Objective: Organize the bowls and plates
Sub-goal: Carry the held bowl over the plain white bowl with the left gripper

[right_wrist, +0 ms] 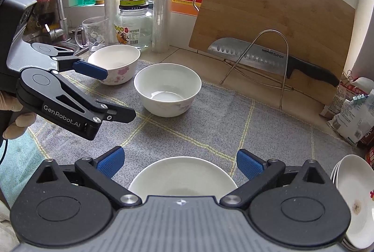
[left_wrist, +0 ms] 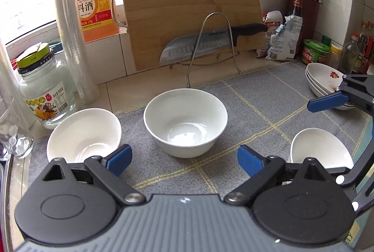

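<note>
While both grippers hang over the grey cloth (left_wrist: 268,97) with nothing held, 3 bowls sit apart on it, waiting to be nested.

Left to right, left wrist view: left bowl (left_wrist: 84,133) near the cloth's edge, just in front of the glass jar (left_wrist: 44,93); middle bowl (left_wrist: 185,121) dead ahead; right bowl (left_wrist: 320,147) partly hidden behind the gripper's linkage. Stack of plates (left_wrist: 325,81) at the far right, a dried smear on the top one.

Left gripper (left_wrist: 184,158): jaws wide, empty, lined up on the middle bowl, short of it. Right gripper (right_wrist: 180,164): jaws wide, empty, hovering over the near rim of the right bowl (right_wrist: 182,176), not touching.

Step in hand, as I judge it: gather the bowls into 1 stack. To do it well, take a bowl by its wall with 1 pad inside and 1 outside, squeeze firmly since the glaze looks slick, lift clear of the cloth, lower it level into the next.

Around: plastic roll (left_wrist: 70,25) and orange jug (left_wrist: 95,2) behind the left bowl. Cutting board (left_wrist: 187,6) leaning at the back, a knife (left_wrist: 210,41) in a wire rack (left_wrist: 212,41) just beyond the middle bowl; overreaching risks it. Jars and packets crowd the far right of the surface. The 2 grippers work close together and could collide.
</note>
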A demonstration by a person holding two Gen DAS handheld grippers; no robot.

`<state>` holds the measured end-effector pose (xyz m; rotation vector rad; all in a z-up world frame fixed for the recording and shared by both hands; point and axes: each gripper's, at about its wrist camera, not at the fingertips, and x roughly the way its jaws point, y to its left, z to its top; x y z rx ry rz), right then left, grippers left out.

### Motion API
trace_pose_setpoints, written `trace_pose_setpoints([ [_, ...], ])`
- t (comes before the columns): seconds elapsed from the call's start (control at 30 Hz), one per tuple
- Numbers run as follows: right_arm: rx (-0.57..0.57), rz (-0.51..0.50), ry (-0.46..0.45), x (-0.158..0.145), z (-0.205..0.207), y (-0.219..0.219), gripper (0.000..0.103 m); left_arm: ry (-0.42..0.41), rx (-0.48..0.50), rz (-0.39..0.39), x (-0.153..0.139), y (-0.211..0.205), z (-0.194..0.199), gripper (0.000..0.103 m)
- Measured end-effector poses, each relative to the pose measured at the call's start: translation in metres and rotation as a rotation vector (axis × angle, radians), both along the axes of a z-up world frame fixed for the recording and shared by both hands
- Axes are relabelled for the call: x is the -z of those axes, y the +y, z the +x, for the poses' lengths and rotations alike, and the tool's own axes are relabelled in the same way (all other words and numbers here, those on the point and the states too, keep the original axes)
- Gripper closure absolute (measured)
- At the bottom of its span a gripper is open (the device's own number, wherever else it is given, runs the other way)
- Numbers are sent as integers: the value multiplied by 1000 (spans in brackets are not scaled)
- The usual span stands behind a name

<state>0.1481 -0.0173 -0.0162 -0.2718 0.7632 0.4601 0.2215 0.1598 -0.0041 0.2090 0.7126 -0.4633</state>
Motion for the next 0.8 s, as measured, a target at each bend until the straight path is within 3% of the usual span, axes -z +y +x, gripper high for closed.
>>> trace_pose_setpoints([
  [0.23, -5, -10, -2, 7, 32, 18, 0, 30, 80, 41, -13, 2, 46, 7],
  [0.4, 19, -23, 19, 12, 57, 32, 0, 58, 123, 88, -4, -8, 72, 7],
  [0.57, 55, -14, 44, 18, 77, 38, 0, 108, 147, 82, 4, -14, 93, 10],
  [0.8, 41, -14, 55, 25, 90, 47, 0, 153, 184, 69, 10, -14, 108, 25],
])
